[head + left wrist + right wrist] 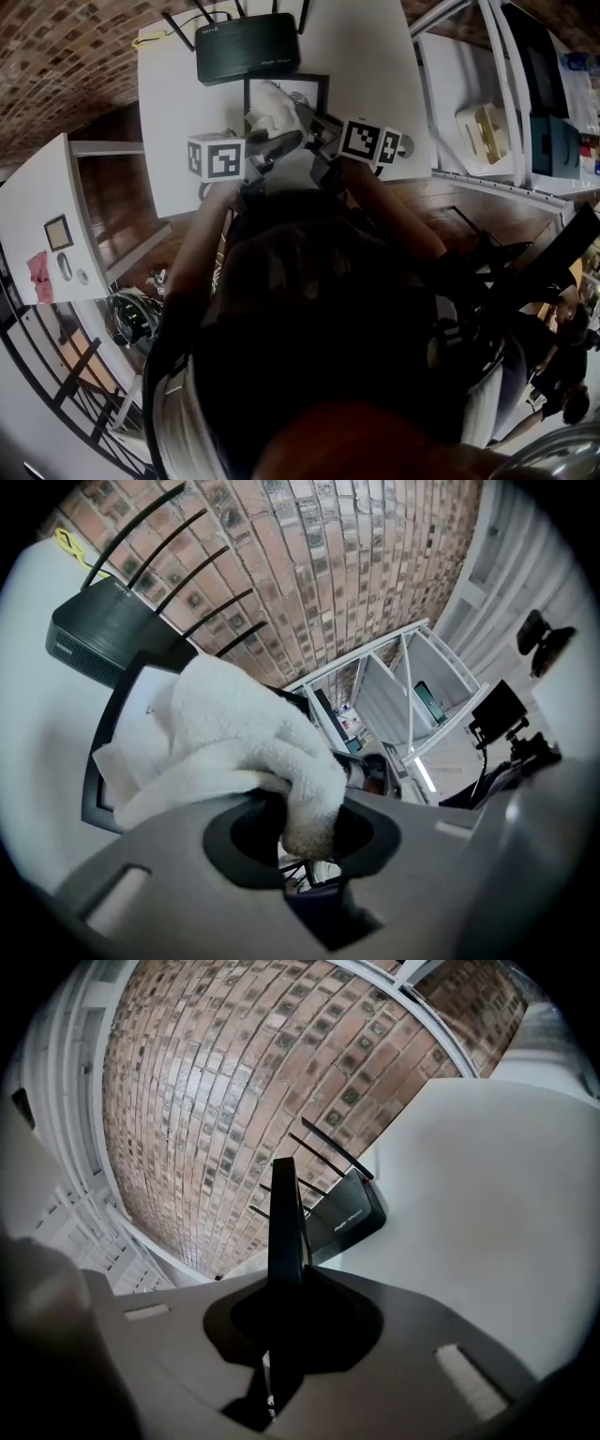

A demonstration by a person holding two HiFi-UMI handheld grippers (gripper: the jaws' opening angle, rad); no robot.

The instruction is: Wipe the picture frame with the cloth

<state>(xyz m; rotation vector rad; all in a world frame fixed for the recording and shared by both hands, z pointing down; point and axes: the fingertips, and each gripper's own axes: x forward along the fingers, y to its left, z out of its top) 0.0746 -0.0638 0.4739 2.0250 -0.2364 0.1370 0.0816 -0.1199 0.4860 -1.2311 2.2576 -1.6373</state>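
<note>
White table (169, 112) is the biggest thing here, pushed up against a brick wall. A black router (247, 47) with antennas sits by the table's far edge, roughly mid-way along it.

Just in front of the router, around the middle of the table, is the black picture frame (291, 79). Can't tell if it's resting on the table or lifted off it. The right gripper view shows it edge-on, as a thin dark upright strip.

The white cloth (234, 733) is bunched up and lies against the face of the frame, covering a good part of its near left side.

Left gripper (305, 808) has its jaws narrowed onto a fold of the cloth, so it's clamped on the fluffy wad, with the rest of the cloth spilling out ahead onto the frame. Right gripper (286, 1279) has its jaws pinched almost together on the frame's edge, holding it from the near right side. Both marker cubes sit close together over the table's near edge.
</note>
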